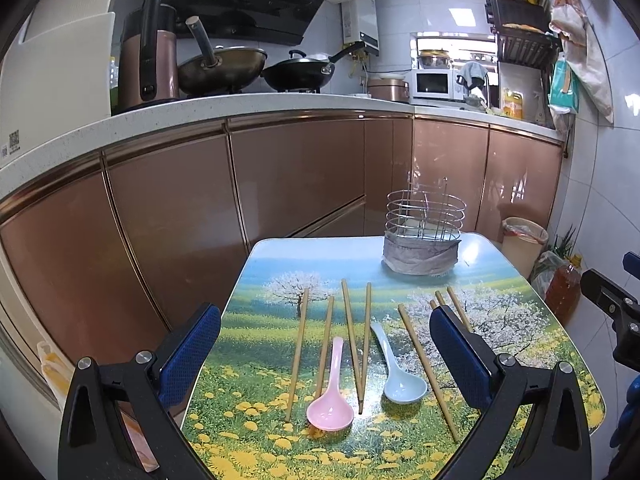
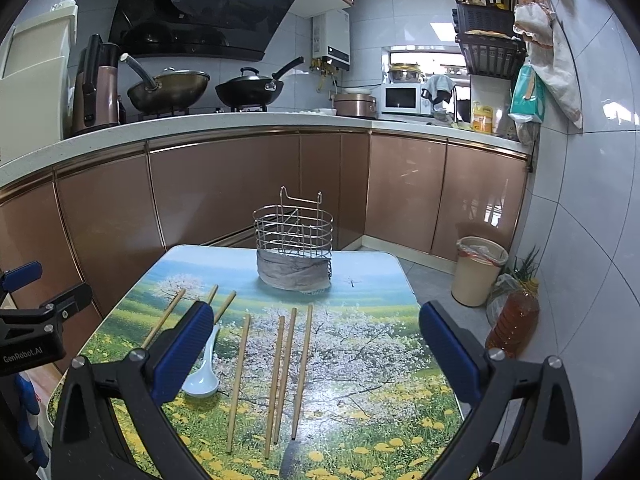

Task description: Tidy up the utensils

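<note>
Several bamboo chopsticks (image 1: 352,344) lie in a row on the small printed table (image 1: 280,264). Among them rest a pink spoon (image 1: 330,400) and a pale blue spoon (image 1: 400,376). A wire utensil holder (image 1: 424,232), wrapped in grey at its base, stands at the table's far end. My left gripper (image 1: 324,352) hovers open above the near part of the row, holding nothing. In the right wrist view my right gripper (image 2: 316,356) is open over several chopsticks (image 2: 284,376), with the blue spoon (image 2: 202,372) by its left finger and the holder (image 2: 294,240) beyond.
Brown kitchen cabinets (image 1: 280,176) run behind the table under a white counter with woks. A beige waste bin (image 2: 478,272) and an oil bottle (image 2: 514,324) stand on the floor to the right, near the tiled wall.
</note>
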